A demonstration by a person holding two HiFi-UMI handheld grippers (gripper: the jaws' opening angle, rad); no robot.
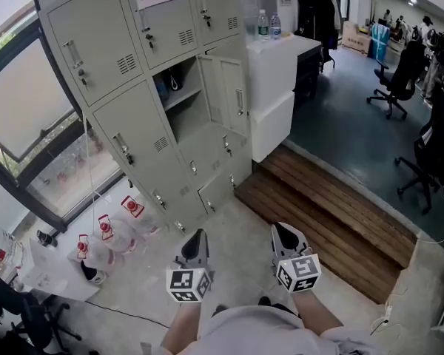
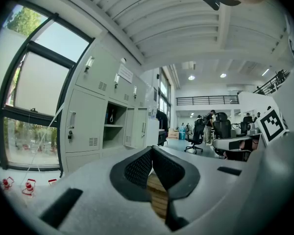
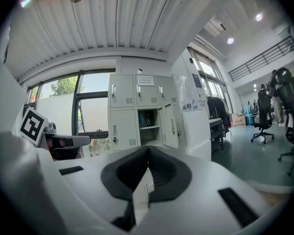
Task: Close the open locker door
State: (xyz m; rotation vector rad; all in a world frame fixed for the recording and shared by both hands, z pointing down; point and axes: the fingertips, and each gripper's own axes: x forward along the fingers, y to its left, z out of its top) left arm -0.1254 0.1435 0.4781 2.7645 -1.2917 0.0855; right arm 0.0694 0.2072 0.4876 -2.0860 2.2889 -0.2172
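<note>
Windows fill the left wall, with red-capped jugs on the floor below them. Next come the lockers. One door in the right-hand column stands swung out, baring a shelf inside, well apart from both grippers. Further right lie a wooden step and office chairs.

Low by the person's body, the left gripper has its jaws pressed together on nothing. The right gripper is likewise closed and empty.

The likely trouble is the push itself. A closed tip set near the door's edge could slide off the smooth panel, and a hard shove might make the door bounce back open. The step also sits close to the approach path and could catch a foot.
</note>
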